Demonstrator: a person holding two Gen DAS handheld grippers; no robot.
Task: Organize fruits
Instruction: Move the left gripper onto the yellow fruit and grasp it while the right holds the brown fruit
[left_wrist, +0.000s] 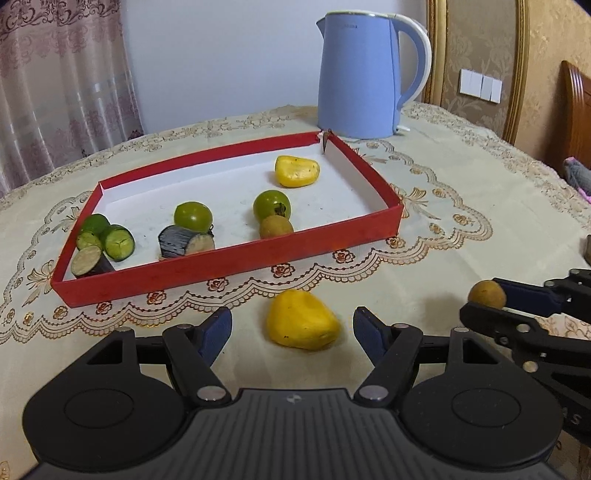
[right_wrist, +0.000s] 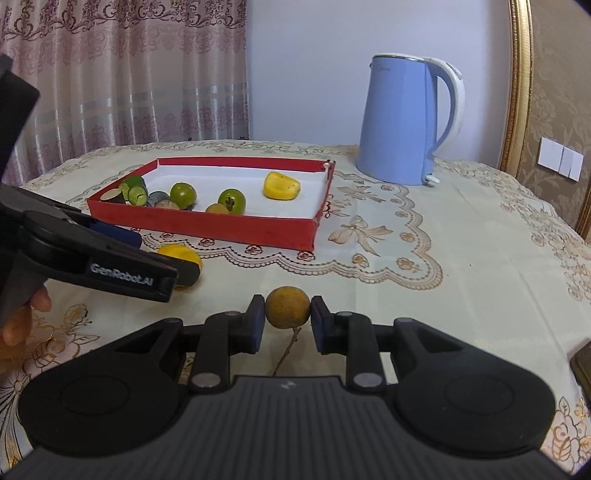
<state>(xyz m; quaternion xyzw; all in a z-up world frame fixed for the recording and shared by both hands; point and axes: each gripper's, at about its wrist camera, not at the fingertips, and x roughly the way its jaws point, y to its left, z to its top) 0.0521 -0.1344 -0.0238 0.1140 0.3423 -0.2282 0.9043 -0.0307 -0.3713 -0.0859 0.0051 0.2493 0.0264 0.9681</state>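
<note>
A red tray (left_wrist: 236, 264) (right_wrist: 207, 225) holds a yellow fruit (left_wrist: 297, 171), two green fruits (left_wrist: 193, 216) (left_wrist: 272, 205), a brown longan (left_wrist: 276, 228), and cut cucumber (left_wrist: 118, 242) and eggplant pieces (left_wrist: 184, 242). A second yellow fruit (left_wrist: 302, 320) (right_wrist: 190, 260) lies on the cloth before the tray. My left gripper (left_wrist: 291, 332) is open, its fingers on either side of this fruit. My right gripper (right_wrist: 288, 314) is shut on a brown longan (right_wrist: 288, 307) (left_wrist: 487, 294), held above the cloth at right.
A blue kettle (left_wrist: 358, 74) (right_wrist: 404, 118) stands behind the tray's right corner. The table carries an embroidered cream cloth (right_wrist: 443, 258). A thin twig (right_wrist: 286, 350) lies under the right gripper. A dark object (right_wrist: 583, 365) sits at the right edge.
</note>
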